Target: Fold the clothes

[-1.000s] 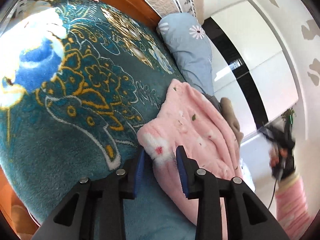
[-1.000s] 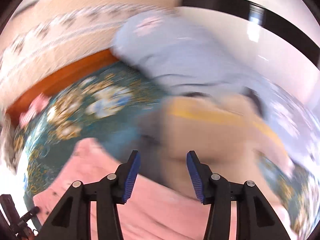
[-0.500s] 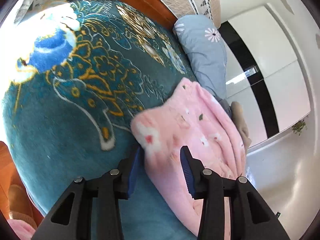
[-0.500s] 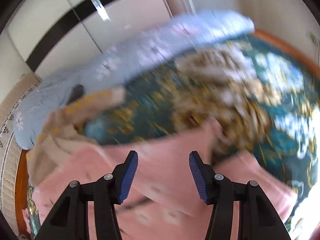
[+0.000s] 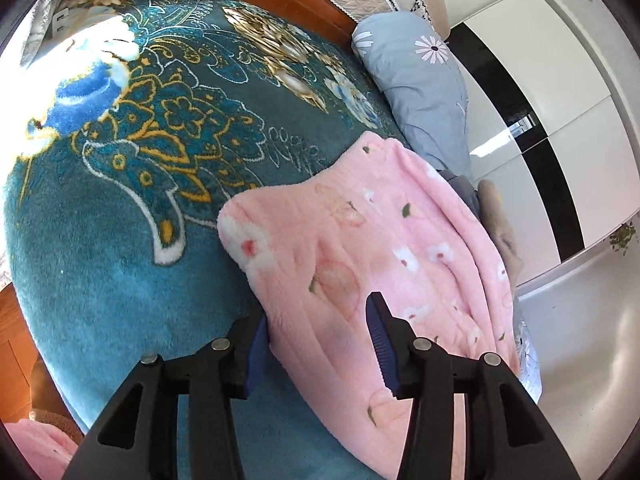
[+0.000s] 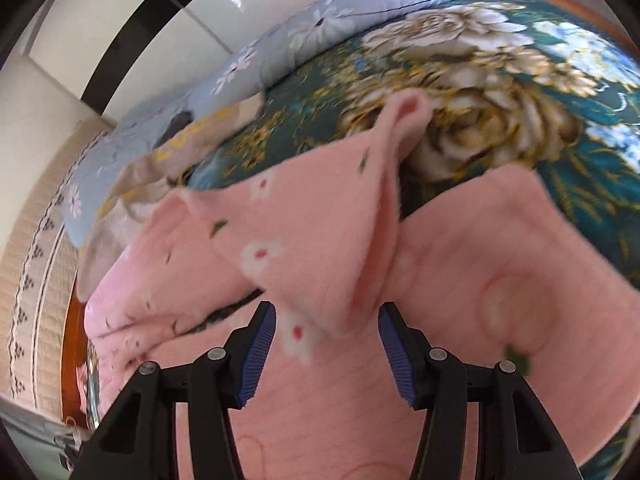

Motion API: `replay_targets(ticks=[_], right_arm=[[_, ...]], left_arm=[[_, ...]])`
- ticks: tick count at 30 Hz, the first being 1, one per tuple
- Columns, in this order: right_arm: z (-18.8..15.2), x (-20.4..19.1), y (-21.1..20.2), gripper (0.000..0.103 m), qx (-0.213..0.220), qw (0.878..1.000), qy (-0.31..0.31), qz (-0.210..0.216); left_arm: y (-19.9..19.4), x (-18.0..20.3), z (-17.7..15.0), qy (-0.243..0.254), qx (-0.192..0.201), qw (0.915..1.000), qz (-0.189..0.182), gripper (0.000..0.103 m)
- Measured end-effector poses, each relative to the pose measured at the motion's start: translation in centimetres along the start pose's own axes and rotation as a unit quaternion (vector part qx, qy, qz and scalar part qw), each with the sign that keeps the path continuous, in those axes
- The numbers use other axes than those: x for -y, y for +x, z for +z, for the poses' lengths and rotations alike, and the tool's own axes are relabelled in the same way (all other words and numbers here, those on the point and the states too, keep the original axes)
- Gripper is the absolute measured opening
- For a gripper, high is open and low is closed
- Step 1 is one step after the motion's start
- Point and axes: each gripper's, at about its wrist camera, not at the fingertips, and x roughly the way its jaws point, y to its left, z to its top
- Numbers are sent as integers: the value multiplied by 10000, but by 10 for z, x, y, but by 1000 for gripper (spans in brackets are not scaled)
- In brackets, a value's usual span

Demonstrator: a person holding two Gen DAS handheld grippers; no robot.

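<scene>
Pink garment [image 5: 360,248] lies between left claw [image 5: 316,354].

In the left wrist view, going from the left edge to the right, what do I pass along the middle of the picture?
Teal patterned blanket → pink floral garment → beige garment → black-and-white wardrobe.

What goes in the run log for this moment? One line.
stage: mid-fold | left gripper: jaws just opening, astride pink garment edge | right gripper: open over a raised fold | surface: teal blanket
</scene>
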Motion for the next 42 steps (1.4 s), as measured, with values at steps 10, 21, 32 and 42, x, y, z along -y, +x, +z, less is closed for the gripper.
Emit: replay_targets(ticks=[10,21,32,42], right_arm=[[83,-21,-29,4,805,9943,286,636],[175,-10,-7,80,1649,9784,937,818],[126,77,37,55,653,9811,1815,-128],[135,31,4,6,1629,9775,1294,353]], left_arm=[[4,10,0,-35,4,9998,188,48],[1,8,-4,-237,21,9996,117,48],[9,9,-7,-251,-85,9996,127,48],[3,9,-9,-308,-79,9994,111,48]])
